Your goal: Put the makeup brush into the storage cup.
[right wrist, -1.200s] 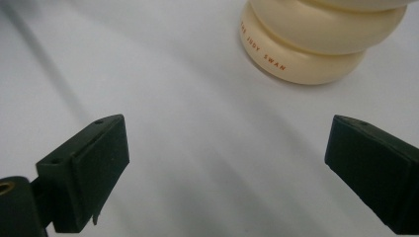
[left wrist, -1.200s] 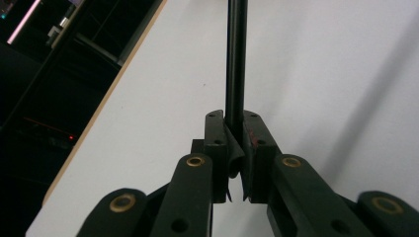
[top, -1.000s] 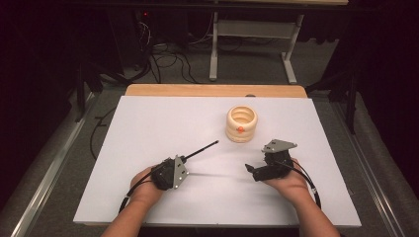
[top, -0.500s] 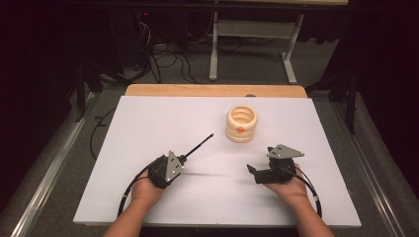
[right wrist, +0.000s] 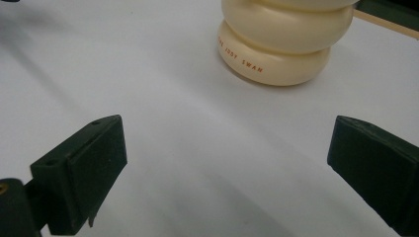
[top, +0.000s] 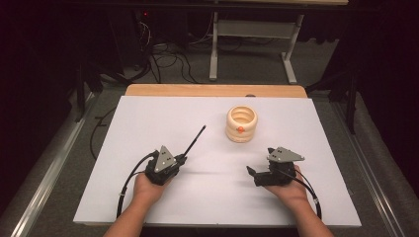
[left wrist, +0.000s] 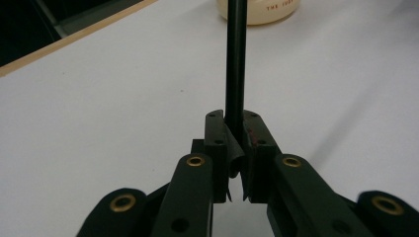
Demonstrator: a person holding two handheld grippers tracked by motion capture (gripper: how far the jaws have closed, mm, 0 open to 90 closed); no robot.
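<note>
Already the left gripper (top: pixel 174 162) has its two black jaws pinched on the near end of a thin, straight black rod (top: pixel 194 141), which runs out well past the jaw tips, up and away over the white tabletop (top: pixel 148 118) toward a cream, ribbed, ring-stacked plastic cup (top: pixel 241 123) with small red lettering on its lowest ring; in the left gripper view the rod (left wrist: pixel 235 64) rises dead centre between the pads, and a little curl of dark lining shows just below the pinch. By the look of it the rod is stiff and very light, but smooth and narrow, so it could roll or pivot in the pads; a hold at the very end leaves a long lever beyond the jaws, and any knock at the far tip would likely twist it, so a firm squeeze square across the pads seems the safest hold. The right gripper (top: pixel 258 175) has its jaws spread wide with nothing between them, and in the right gripper view the cup (right wrist: pixel 284 44) stands ahead of and slightly beyond the gap, apart from both pads; it looks light, hollow and rigid, and its rounded ribs may slip, so taking it across a groove between rings would probably seat best
</note>
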